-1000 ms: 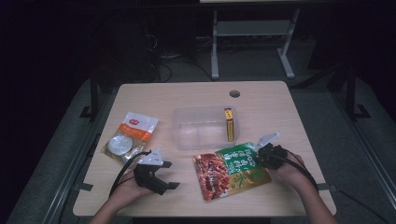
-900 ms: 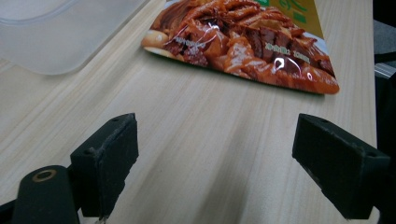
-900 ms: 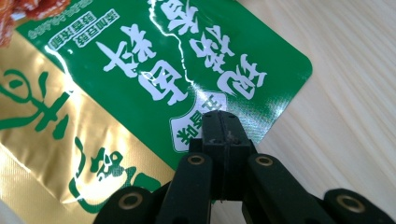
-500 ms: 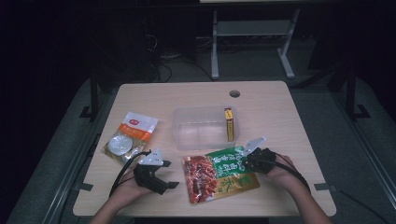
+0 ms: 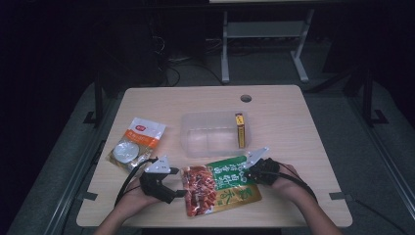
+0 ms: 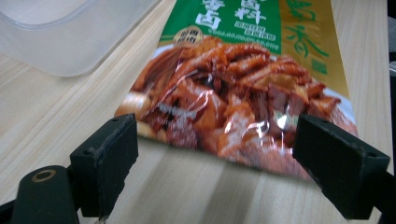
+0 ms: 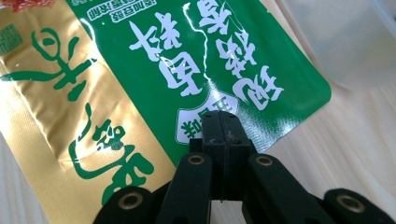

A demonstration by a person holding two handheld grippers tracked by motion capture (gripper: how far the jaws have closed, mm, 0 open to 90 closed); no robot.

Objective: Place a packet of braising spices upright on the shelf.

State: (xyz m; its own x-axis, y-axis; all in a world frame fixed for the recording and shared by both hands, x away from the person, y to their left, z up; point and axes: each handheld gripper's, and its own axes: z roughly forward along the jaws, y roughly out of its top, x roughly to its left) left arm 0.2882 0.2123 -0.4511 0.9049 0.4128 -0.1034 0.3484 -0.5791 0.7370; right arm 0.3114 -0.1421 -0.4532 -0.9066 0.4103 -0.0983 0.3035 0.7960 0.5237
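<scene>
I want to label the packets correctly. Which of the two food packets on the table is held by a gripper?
The green and gold packet with the meat picture: the right gripper is shut on its corner. The orange and white packet lies apart, untouched.

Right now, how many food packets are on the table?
2: the green-and-gold packet lies near the front edge between both grippers; the orange-and-white packet lies left of the clear container.

glossy foil pouch (image 5: 220, 188), clear plastic tub (image 5: 214, 133), matt wood-grain table (image 5: 293, 127)
</scene>
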